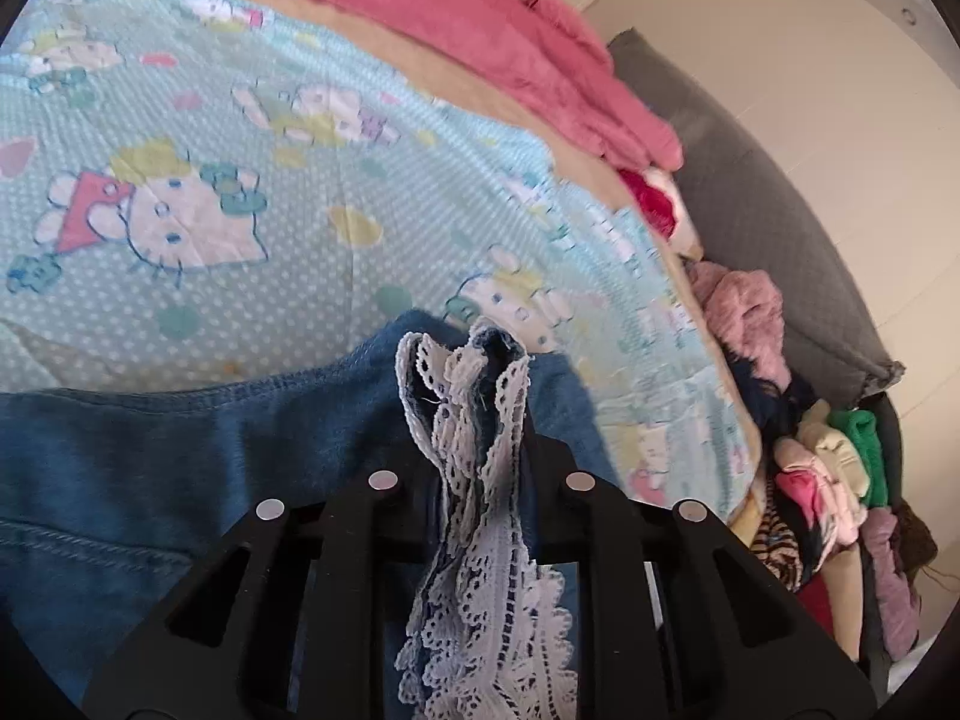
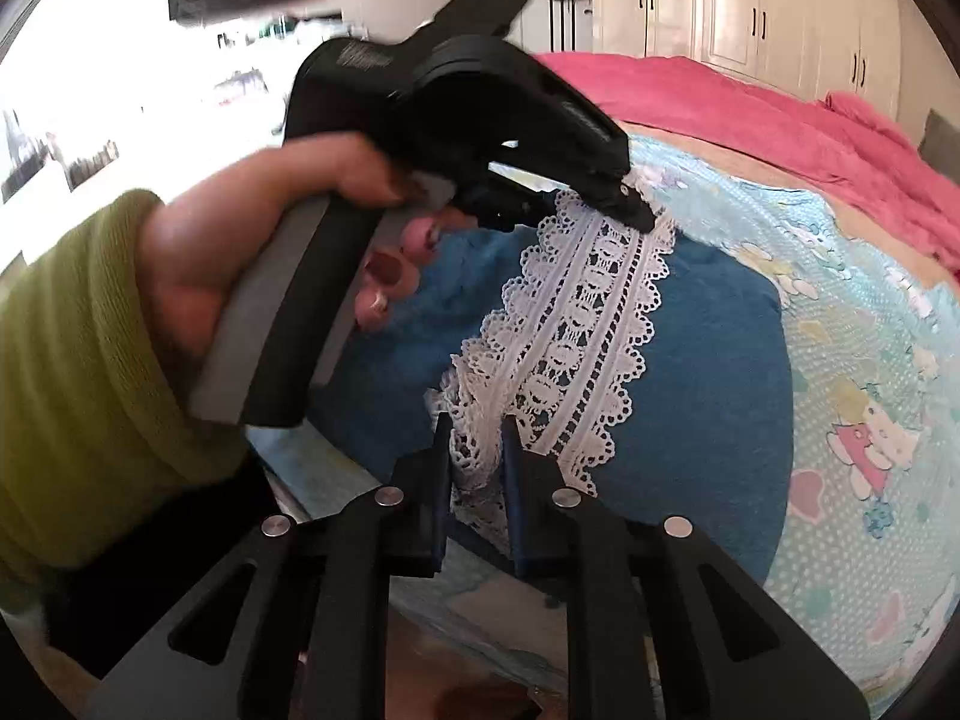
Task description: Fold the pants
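Blue denim pants with a white lace hem lie on a bed. In the left wrist view my left gripper is shut on a bunched end of that lace, and the cloth hides its fingertips. The right wrist view shows the left gripper pinching the far end of the lace strip, with a person's hand in a green sleeve holding it. My right gripper is shut on the near end of the lace. The strip runs fairly flat between the two grips.
A light blue sheet with cartoon cats covers the bed. A pink blanket lies along its far side. A heap of mixed clothes sits by a grey cushion. White wardrobes stand behind.
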Tool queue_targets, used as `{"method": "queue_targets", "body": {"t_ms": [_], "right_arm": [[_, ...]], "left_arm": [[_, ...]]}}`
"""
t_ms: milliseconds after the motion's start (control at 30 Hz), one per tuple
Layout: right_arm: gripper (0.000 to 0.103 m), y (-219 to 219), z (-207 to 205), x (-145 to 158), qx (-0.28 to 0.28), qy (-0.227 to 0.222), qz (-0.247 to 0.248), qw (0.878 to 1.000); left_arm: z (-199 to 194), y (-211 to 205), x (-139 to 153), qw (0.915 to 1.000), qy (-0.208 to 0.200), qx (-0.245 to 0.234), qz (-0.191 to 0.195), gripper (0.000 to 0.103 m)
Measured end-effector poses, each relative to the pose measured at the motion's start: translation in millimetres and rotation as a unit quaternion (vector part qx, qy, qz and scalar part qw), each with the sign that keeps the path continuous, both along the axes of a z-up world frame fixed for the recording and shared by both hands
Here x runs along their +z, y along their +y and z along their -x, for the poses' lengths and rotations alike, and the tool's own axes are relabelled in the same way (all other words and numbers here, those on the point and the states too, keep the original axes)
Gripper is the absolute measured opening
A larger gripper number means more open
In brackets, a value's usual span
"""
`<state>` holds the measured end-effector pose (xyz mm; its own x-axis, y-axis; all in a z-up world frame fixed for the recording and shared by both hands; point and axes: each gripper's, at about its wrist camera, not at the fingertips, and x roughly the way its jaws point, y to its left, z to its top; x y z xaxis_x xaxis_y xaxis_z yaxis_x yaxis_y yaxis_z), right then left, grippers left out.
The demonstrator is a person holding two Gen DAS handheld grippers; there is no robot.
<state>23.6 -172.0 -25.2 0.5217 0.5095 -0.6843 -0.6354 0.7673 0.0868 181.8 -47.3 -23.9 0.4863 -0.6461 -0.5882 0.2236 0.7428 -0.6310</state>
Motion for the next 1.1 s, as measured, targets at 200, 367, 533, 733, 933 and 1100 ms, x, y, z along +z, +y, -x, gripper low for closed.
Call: {"method": "queue_targets", "body": {"t_ms": [200, 367, 533, 733, 933, 1100], "right_arm": [[0.014, 30, 0, -3, 0.037, 0.001, 0.018, 0.999], [0.032, 33, -3, -11, 0.052, 0.031, 0.003, 0.998], [0.046, 4, 7, 5, 0.058, 0.019, -0.035, 0.998], [0.05, -46, 9, 30, -0.021, -0.027, -0.043, 0.999], [0.034, -79, -5, 22, -0.071, 0.023, -0.032, 0.997], [0.034, -71, -12, 5, -0.073, 0.056, 0.006, 0.996]], "left_arm": [[-3, 17, -1, 0.9996, -0.001, 0.007, -0.028, 0.013], [-6, 29, -26, 0.9992, 0.023, 0.023, -0.022, 0.022], [17, 40, -5, 0.9982, -0.007, 0.04, -0.045, 0.044], [68, 56, 33, 0.9894, -0.061, 0.071, -0.11, 0.047], [137, 26, 36, 0.9821, -0.095, 0.031, -0.16, 0.018], [151, -15, 12, 0.976, -0.078, -0.028, -0.201, 0.018]]}}
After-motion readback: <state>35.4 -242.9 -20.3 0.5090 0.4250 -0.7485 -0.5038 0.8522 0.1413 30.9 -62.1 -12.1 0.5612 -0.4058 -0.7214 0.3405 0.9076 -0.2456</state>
